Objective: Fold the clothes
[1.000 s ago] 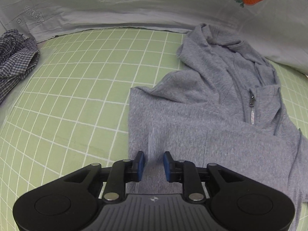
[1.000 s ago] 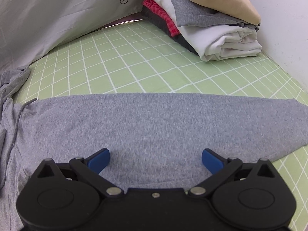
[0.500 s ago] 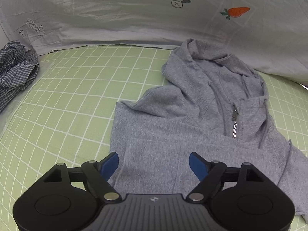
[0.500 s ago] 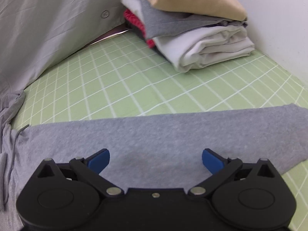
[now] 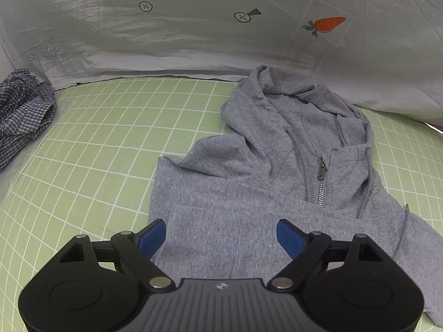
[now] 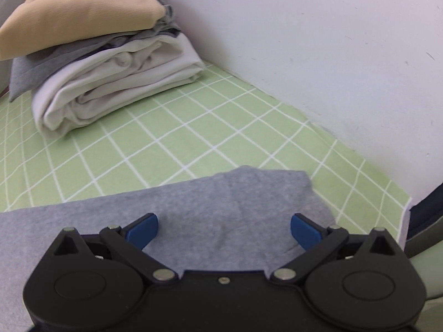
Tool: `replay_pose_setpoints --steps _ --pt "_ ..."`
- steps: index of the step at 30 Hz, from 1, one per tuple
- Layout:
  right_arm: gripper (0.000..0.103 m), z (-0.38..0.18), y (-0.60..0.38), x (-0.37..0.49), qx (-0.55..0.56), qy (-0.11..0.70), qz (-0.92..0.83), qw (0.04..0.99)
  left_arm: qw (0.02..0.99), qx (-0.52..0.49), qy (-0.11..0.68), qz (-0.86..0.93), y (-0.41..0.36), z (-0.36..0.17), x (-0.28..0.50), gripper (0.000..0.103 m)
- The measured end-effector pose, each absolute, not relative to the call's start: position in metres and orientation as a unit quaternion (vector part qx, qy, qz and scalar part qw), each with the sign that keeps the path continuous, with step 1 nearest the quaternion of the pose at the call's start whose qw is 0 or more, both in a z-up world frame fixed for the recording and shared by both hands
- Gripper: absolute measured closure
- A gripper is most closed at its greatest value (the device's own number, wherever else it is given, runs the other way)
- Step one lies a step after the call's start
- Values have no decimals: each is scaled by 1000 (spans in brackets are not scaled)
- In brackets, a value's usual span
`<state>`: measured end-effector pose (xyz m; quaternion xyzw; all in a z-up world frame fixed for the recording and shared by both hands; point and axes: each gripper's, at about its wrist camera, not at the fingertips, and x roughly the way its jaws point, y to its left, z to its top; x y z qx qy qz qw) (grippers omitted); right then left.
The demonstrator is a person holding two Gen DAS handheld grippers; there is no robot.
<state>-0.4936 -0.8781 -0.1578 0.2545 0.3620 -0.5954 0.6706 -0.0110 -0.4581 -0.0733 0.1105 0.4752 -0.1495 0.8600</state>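
In the left wrist view, the left gripper (image 5: 221,238) is seen at the bottom centre with its blue fingers spread wide, nothing held between them. Just beyond it, the grey hoodie (image 5: 257,182) is laid on the green checked sheet (image 5: 105,138), hood toward the upper right, zipper (image 5: 321,177) partly closed. A crumpled checked shirt (image 5: 22,116) is found at the left edge. In the right wrist view, the right gripper (image 6: 223,229) is likewise held wide above the hoodie's sleeve end (image 6: 249,204). Folded clothes (image 6: 105,63) are stacked at the upper left.
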Motion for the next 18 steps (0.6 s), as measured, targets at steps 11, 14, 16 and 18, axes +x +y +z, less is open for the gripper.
replay_pose_setpoints --steps 11,14,16,18 --pt "13 -159 -887 -512 286 327 -599 673 865 100 464 -161 -468 -58 -24 16" --pt "78 -151 -876 -505 261 331 -574 702 867 98 462 -160 -466 -52 -29 16" --pt "87 -148 -871 -498 249 346 -564 707 869 90 460 -160 -461 -48 -34 16" --pt "93 -144 -866 -494 244 358 -555 710 867 76 465 -160 -455 -46 -37 16"
